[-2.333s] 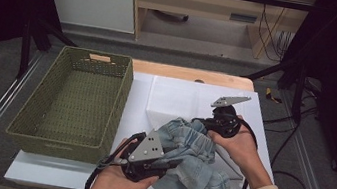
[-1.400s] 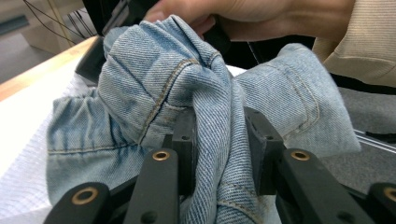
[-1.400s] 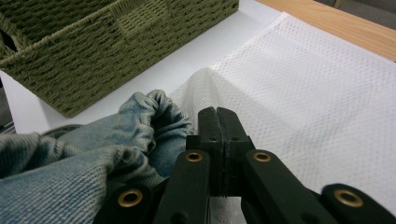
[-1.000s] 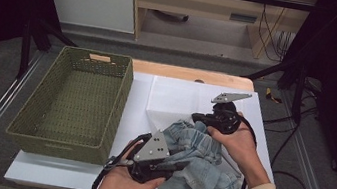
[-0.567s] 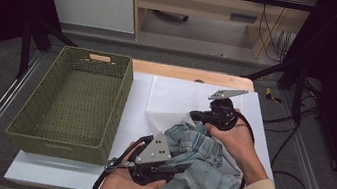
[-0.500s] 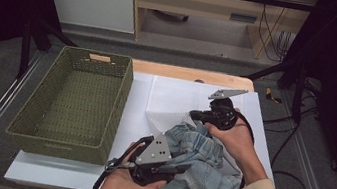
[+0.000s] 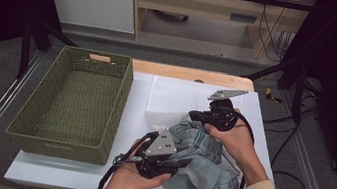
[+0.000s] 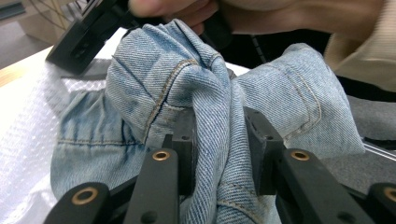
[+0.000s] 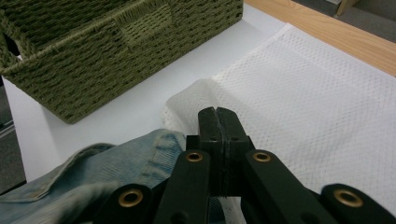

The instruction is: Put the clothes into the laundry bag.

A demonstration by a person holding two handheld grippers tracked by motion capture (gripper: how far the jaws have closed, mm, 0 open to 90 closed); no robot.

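Bunching denim garment (image 7: 199, 162) sits on the near right of the white table (image 7: 67, 180), partly over the white mesh sheet (image 7: 175, 100); a thick fold of it is clamped between the left gripper (image 7: 181, 163) jaws, pads pressing both sides in the left gripper view, denim (image 8: 210, 121) ridged up between them; right gripper (image 7: 194, 114) at the garment's far edge, jaws clenched tight together in the right gripper view, pads meeting with nothing visible between them, mesh (image 9: 303, 84) right ahead; whether they pinch a thin bit of mesh or cloth, can't tell; vs a couple of seconds back, the garment has gone from a flatter spread to a taller crumpled heap, right hand shifted slightly toward the far side, left hand barely moved; reads as gathering or folding still under way, not finished; green woven basket (image 7: 74, 100) on the left sits well apart from the denim, likely the destination; next move probably needs a lift with the left grip holding.
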